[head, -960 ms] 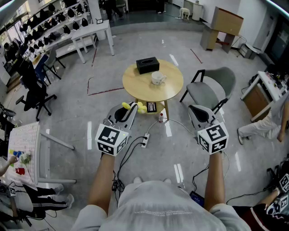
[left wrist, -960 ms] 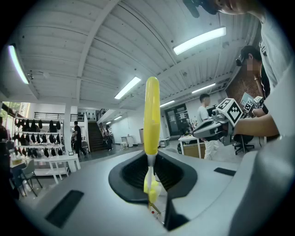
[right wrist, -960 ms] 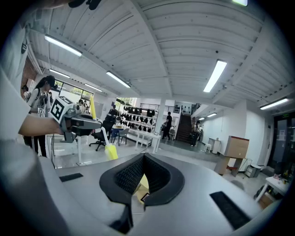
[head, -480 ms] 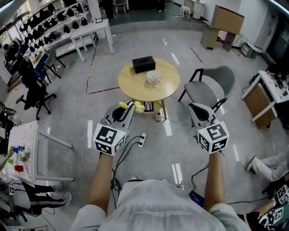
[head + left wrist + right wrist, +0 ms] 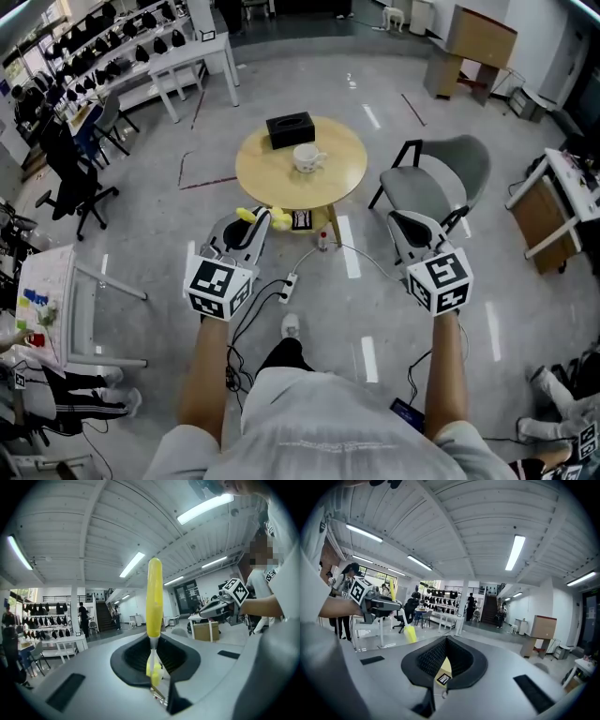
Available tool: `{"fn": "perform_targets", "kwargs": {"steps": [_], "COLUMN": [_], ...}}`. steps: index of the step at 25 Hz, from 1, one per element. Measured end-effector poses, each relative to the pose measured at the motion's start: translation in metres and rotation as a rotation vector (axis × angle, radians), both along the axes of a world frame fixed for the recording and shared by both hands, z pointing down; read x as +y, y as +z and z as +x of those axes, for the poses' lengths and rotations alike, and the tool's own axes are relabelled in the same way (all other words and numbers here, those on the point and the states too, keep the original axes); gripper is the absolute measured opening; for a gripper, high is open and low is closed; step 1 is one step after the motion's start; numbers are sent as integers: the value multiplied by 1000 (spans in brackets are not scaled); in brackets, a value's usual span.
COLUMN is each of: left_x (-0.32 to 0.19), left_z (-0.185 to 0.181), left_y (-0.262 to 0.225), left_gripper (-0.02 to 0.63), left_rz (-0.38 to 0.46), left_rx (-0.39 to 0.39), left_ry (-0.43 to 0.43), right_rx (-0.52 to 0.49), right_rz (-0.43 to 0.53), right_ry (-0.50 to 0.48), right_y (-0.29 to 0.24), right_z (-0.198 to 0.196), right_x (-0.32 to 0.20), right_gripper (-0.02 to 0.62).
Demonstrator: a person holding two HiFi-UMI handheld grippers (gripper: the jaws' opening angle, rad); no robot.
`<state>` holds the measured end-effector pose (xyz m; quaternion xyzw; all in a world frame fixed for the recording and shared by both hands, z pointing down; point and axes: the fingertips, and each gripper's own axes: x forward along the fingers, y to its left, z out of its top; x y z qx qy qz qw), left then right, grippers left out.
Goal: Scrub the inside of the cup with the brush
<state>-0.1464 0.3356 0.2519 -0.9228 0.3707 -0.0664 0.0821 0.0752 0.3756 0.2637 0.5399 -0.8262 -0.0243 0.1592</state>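
A white cup (image 5: 305, 157) stands on a round wooden table (image 5: 337, 183) ahead of me, beside a black tissue box (image 5: 290, 128). My left gripper (image 5: 255, 225) is shut on a yellow brush (image 5: 251, 215) and hangs in the air well short of the table. In the left gripper view the yellow brush handle (image 5: 154, 597) sticks straight up from between the jaws of that gripper (image 5: 154, 663). My right gripper (image 5: 406, 225) is shut with nothing in it, level with the left one. Its closed pads meet in the right gripper view, where the right gripper (image 5: 445, 660) points into the room.
A grey chair (image 5: 441, 178) stands right of the table. A power strip and cables (image 5: 289, 281) lie on the floor between me and the table. White desks (image 5: 187, 70) and black office chairs (image 5: 70, 183) are at the left, a white table (image 5: 56, 300) nearer.
The table and cup have slid left and slightly nearer in the head view as I step forward; a foot now shows below. Both grippers keep their pose and hold.
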Motion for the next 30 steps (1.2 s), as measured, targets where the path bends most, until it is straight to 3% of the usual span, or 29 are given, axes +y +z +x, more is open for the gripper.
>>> {"fn": "perform_targets", "kwargs": {"steps": [7, 23, 30], "left_x": [-71, -346, -415], "left_z": [16, 31, 47], "left_y": [11, 20, 35], "left_gripper": [49, 49, 49], "left_rz": [-5, -57, -100], "left_rx": [4, 33, 36], "left_ry": [-10, 24, 68], "right_rx": [-8, -48, -48], "right_rz": [-15, -49, -102], "right_ry": [0, -36, -22], "right_y": [17, 11, 29], "right_z": [21, 16, 17], "right_x": [-71, -334, -411], "right_gripper": [25, 24, 25]}}
